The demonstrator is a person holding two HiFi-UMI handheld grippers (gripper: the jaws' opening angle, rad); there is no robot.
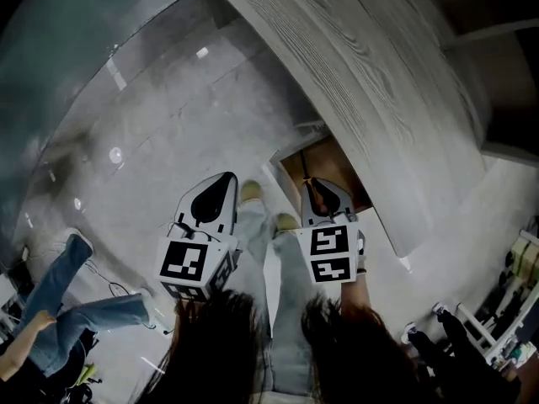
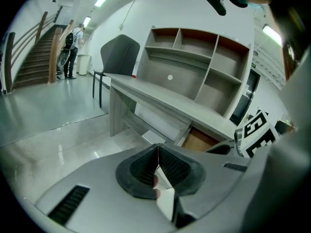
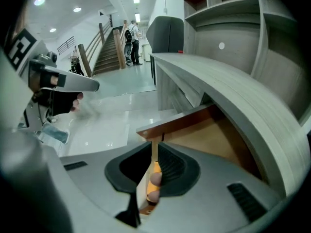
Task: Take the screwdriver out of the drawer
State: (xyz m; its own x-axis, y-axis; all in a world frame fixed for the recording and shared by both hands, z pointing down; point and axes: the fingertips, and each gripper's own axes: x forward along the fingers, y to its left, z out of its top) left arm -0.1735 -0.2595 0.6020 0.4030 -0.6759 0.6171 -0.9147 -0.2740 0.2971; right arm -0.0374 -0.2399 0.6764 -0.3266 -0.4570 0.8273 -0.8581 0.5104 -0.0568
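Floor [image 1: 168, 116] | 1 drawer [image 3: 180, 123] | 1 screwdriver [image 3: 156, 168] | left hand-held gripper [image 2: 158, 145] | right hand-held gripper [image 3: 154, 142]

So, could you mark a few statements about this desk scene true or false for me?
1. The drawer under the desk stands open. True.
2. The left gripper has its jaws wide apart. False: they are together.
3. The right gripper hangs over the drawer. True.
4. A chair stands on top of the desk. False: the dark chair stands on the floor beside it.
5. An orange handle shows in the gap between the right gripper's jaws. True.
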